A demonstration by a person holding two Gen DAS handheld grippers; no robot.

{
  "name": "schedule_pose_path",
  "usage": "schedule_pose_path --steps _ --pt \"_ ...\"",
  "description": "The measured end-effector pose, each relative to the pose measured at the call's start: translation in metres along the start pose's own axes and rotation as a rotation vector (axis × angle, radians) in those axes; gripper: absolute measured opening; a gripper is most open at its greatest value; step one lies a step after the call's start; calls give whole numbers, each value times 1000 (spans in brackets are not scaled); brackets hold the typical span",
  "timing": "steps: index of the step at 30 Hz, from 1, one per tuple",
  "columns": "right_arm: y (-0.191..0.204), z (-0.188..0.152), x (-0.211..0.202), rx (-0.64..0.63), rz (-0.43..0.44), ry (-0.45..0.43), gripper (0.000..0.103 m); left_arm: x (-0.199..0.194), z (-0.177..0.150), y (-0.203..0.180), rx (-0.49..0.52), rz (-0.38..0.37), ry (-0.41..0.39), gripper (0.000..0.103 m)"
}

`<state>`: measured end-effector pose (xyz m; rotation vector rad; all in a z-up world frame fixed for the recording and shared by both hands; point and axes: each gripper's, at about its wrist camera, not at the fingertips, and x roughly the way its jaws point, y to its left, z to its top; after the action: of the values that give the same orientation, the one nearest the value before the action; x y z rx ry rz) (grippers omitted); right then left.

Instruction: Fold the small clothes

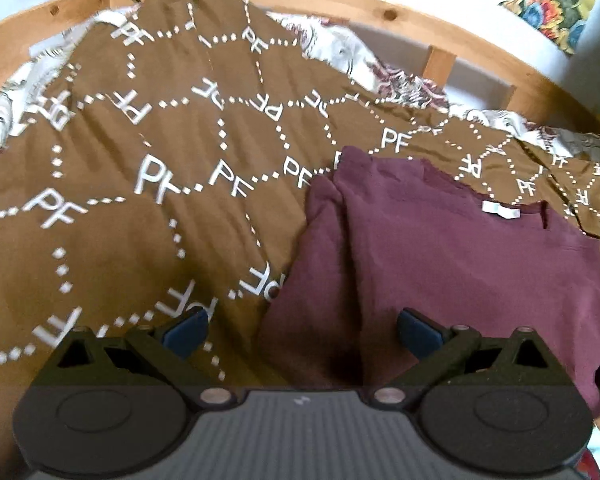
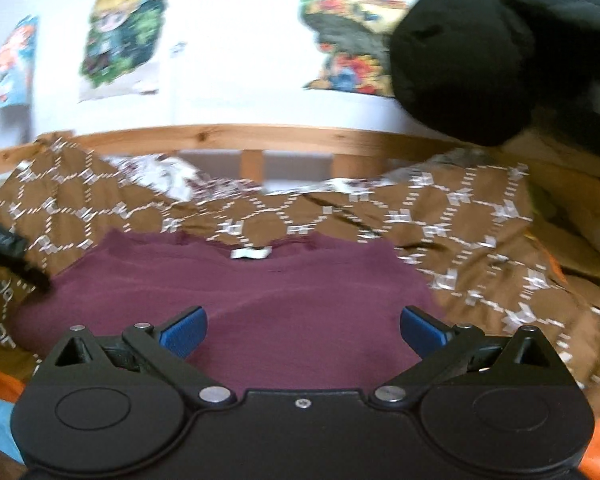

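We hover both grippers, left gripper [image 1: 302,330] and right gripper [image 2: 304,330], fingers wide and empty, over the maroon shirt [image 1: 440,264]; next, pinch an edge.

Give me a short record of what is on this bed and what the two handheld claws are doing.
garment: maroon knit top, lying flat, white neck label showing
underlay: brown bedspread printed with white PF letters
frame: pale wooden bed rail
wall: colourful posters
left gripper: open, blue pads wide apart, nothing held, one edge of the top below it
right gripper: open, nothing held, above the top
fold status: one sleeve side looks folded in; not finished
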<state>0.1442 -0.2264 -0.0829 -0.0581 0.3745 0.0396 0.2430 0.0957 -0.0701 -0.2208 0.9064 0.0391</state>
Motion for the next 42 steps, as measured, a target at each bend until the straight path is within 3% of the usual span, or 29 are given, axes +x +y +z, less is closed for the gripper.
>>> schedule_pose_path --steps 3,6,13,21,25,32,35,38,40,41,42 --pt "18 5 21 -47 22 19 102 10 2 5 -40 -17 15 102" --pt "27 8 38 -104 -16 47 102 15 2 7 -56 -27 22 102" --pt "36 -7 53 -173 -17 175 102 18 1 1 -28 -29 29 102" --pt "33 -10 52 -156 -10 178 102 18 3 -8 7 -51 -11 102" --pt "32 -11 52 -147 -8 180 102 28 6 -14 35 -53 16 102" --pt "32 -11 53 -137 -5 184 102 33 3 -5 -40 -87 54 98" --pt "32 -11 53 -136 -5 184 102 33 2 -2 -54 -99 67 91" --pt "32 -11 53 -137 -5 184 102 32 2 -2 -62 -120 68 72" --pt "31 -11 53 -135 -5 184 102 30 1 -2 -57 -112 51 46" --pt "31 -11 53 -134 -5 184 102 27 0 -2 -56 -112 39 39" --pt "32 -11 53 -133 -6 184 102 26 1 -2 -58 -119 30 21"
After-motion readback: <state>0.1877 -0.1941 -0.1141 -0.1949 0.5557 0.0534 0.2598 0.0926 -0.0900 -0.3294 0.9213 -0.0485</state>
